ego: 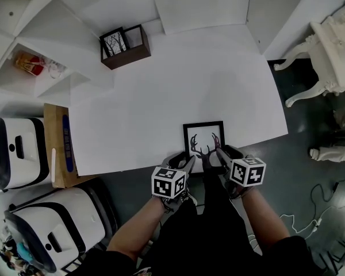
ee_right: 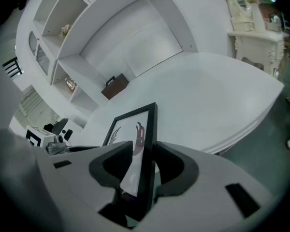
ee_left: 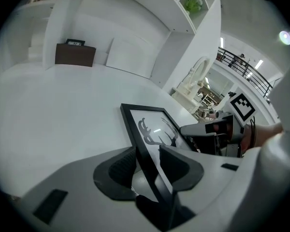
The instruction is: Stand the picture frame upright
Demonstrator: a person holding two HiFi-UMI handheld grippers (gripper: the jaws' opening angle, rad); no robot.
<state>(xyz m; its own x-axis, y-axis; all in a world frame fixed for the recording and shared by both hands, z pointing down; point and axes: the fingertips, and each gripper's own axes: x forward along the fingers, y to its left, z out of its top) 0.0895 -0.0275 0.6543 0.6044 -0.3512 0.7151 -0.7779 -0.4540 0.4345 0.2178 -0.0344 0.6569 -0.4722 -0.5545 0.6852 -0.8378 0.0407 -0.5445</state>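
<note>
Left gripper [ego: 190,161] and right gripper [ego: 219,152] both clamp the frame [ego: 203,135], lower centre. We should tilt it evenly, pivoting on the table [ego: 161,96].

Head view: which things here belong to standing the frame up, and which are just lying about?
In the job:
- picture frame, deer print, at the near edge of the table
- left claw and right claw, each with a side of the frame between its jaws

Just lying about:
- brown box with a small picture inside, at the far side
- tan box beside the table
- ornate white furniture
</note>
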